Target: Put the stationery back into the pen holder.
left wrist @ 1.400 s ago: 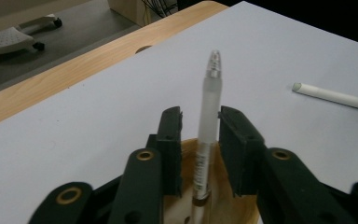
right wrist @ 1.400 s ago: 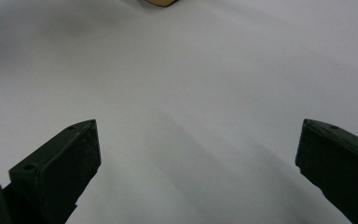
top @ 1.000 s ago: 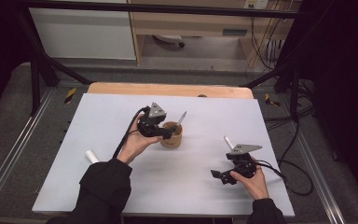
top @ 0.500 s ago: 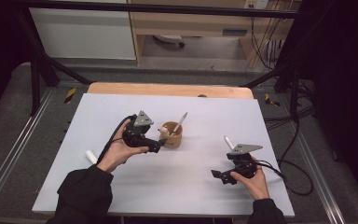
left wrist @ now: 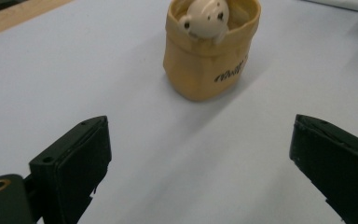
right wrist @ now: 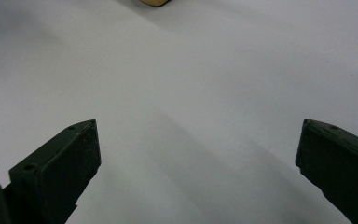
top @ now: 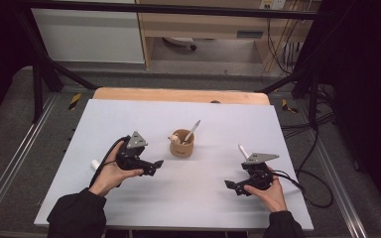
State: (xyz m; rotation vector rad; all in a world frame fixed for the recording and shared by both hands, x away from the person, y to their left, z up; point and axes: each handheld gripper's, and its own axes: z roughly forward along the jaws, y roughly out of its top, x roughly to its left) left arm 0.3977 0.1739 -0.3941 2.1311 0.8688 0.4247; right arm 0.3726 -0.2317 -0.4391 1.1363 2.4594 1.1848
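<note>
A tan cup point(top: 182, 147) stands at mid-table with a small cream bear figure point(top: 175, 139) and a spoon point(top: 193, 130) in it. In the left gripper view the cup point(left wrist: 209, 56) and the bear's head point(left wrist: 204, 18) sit just ahead of the jaws. My left gripper point(top: 152, 166) point(left wrist: 200, 172) rests low, to the left of the cup and apart from it. Its jaws have just been opening and stand open with nothing between them. My right gripper point(top: 232, 186) point(right wrist: 198, 172) lies open over bare table at the near right.
A white sheet point(top: 203, 198) covers the table, with a wooden strip point(top: 178, 95) along its far edge. One small white cylinder point(top: 95, 162) lies left of the left hand, another point(top: 242, 150) beside the right gripper. Cables point(top: 312, 193) hang off the right edge.
The left gripper has drawn away from the cup, leftward and toward the near edge, and its jaws have spread. The cup stays put. The right gripper has not moved.
</note>
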